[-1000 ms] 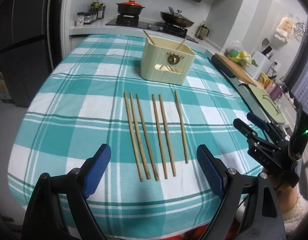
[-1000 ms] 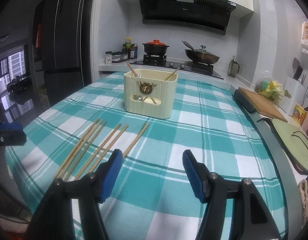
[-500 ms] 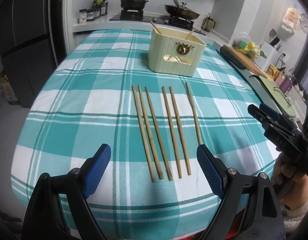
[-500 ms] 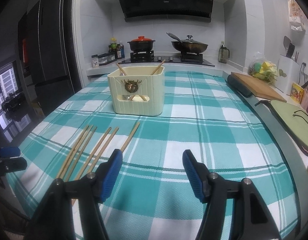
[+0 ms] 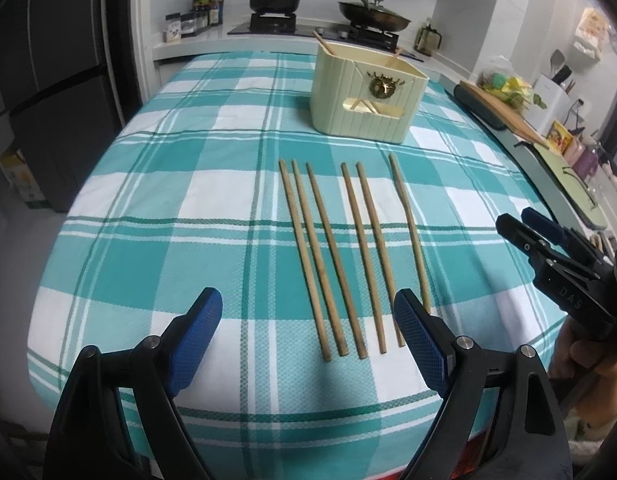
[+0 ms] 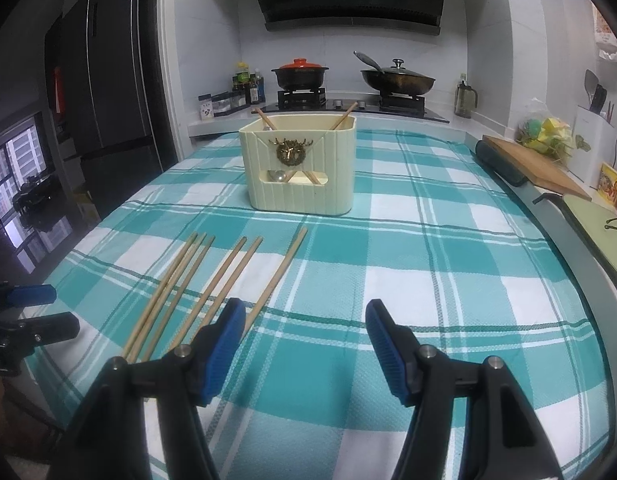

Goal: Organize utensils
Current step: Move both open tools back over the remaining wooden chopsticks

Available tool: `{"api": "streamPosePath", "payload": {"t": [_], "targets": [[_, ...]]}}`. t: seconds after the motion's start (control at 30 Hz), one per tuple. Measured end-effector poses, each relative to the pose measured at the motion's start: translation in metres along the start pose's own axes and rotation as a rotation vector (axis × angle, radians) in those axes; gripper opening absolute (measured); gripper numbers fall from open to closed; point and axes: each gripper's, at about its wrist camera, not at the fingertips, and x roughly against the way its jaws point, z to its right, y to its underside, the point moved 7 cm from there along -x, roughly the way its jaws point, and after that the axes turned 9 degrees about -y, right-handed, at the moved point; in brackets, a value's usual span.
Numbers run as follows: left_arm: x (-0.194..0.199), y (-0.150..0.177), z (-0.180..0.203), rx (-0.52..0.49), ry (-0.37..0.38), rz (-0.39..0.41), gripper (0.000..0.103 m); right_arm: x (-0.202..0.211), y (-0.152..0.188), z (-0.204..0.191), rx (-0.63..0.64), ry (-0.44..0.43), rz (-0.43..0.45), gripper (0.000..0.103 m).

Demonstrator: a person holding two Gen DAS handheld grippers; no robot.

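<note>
Several wooden chopsticks [image 5: 340, 256] lie side by side on the teal checked tablecloth [image 5: 180, 208]; they also show in the right wrist view [image 6: 212, 292]. A cream utensil holder [image 5: 366, 96] stands behind them, with two chopsticks leaning in it and a spoon at its front slot [image 6: 298, 164]. My left gripper [image 5: 308, 336] is open and empty, just in front of the chopsticks' near ends. My right gripper [image 6: 304, 340] is open and empty, to the right of the chopsticks; it shows at the left wrist view's right edge [image 5: 548, 248].
A stove with a red-lidded pot [image 6: 300, 74] and a wok [image 6: 396, 78] stands behind the table. A cutting board [image 6: 532, 164] and a counter run along the right. A dark fridge [image 6: 108, 92] stands at the left. The table's front edge is close below both grippers.
Both grippers have moved forward and slightly up over the table; the chopsticks and holder look closer and more central. Nothing on the table has moved. Both grippers stay open.
</note>
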Motion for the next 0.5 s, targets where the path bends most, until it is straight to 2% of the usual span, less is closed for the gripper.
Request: {"api": "streamPosePath", "payload": {"t": [0.33,0.5], "targets": [[0.001,0.005,-0.013,0.032,-0.012,0.005,0.09,-0.002,0.005,-0.009,0.017,-0.001,-0.014,0.064],[-0.01,0.012,-0.024,0.077,-0.002,-0.033,0.09,-0.005,0.013,-0.005,0.01,0.031,-0.046,0.064]]}}
